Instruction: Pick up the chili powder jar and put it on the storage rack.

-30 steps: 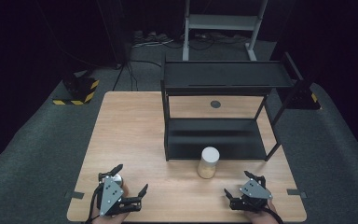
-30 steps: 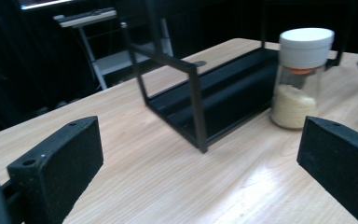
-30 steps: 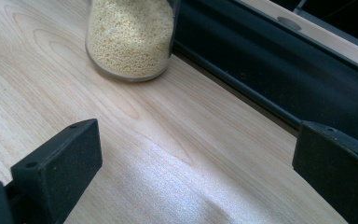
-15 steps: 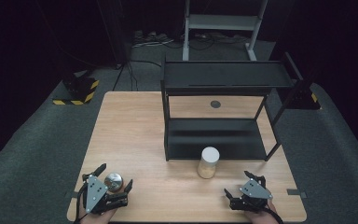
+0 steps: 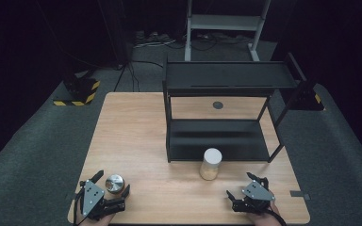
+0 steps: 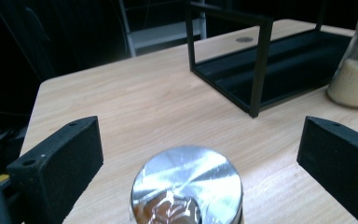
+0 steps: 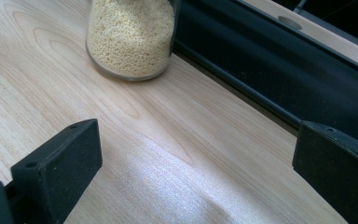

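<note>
Left tongs (image 5: 111, 188) sit at the near-left corner of the light wooden tabletop (image 5: 136, 136), jaws spread wide, and right between them stands a small round jar with a shiny silver metal lid (image 5: 114, 183). From the left gripper view the lid (image 6: 186, 186) is centred in the gap, low in the frame, with bare wood on either side of it: neither black pad touches it, so nothing is gripped. The left tongs (image 6: 198, 154) simply bracket the jar.

Over on the near-right corner, the right tongs (image 5: 240, 190) are just as wide open and hold nothing. Ahead of them in the right gripper view (image 7: 196, 154) lies bare wood, then a clear glass jar of pale yellow grains with a white lid (image 7: 130, 37), well apart from the pads.

In the high view that grain jar (image 5: 210, 164) stands upright just in front of the low black metal two-tier shelf rack (image 5: 226, 80), near the front edge of its bottom tier. A small dark round disc (image 5: 218, 105) is set in the tabletop behind the rack.
</note>
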`<state>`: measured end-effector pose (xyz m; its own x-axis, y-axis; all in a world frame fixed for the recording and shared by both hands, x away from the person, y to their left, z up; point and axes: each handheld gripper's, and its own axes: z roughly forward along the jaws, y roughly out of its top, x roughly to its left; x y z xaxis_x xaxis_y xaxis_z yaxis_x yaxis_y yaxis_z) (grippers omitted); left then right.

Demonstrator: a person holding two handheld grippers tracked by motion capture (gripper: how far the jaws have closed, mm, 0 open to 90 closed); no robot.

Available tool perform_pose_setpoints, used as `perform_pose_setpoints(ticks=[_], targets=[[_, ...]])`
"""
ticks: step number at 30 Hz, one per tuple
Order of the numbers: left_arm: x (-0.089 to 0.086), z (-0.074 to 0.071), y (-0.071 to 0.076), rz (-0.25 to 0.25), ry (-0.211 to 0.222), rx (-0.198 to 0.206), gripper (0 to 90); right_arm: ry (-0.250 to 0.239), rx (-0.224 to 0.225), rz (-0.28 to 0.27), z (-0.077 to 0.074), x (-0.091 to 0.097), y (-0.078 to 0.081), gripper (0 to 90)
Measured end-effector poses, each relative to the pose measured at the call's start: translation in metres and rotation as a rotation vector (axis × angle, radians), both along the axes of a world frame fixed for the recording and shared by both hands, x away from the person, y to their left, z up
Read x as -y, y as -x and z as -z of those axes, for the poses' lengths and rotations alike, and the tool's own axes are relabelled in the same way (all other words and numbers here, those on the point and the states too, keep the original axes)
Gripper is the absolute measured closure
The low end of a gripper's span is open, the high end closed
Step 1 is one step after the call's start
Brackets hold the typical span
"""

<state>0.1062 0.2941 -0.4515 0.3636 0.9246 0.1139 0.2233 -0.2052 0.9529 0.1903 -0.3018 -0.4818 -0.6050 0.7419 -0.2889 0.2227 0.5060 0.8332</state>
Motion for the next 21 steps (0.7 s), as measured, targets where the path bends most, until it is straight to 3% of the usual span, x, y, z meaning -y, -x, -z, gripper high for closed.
perform_pose_setpoints(ticks=[11, 18, 21], targets=[[-0.001, 0.007, -0.004, -0.005, 0.017, -0.035, 0.4, 0.002, 0.000, -0.002, 0.000, 0.000, 0.000, 0.4], [-0.011, 0.015, -0.008, -0.005, 0.080, -0.063, 0.3, 0.006, 0.000, -0.003, 0.000, -0.001, 0.000, 0.4], [-0.012, 0.016, -0.008, -0.009, 0.089, -0.066, 0.3, 0.004, -0.001, -0.002, 0.000, -0.001, 0.000, 0.4]])
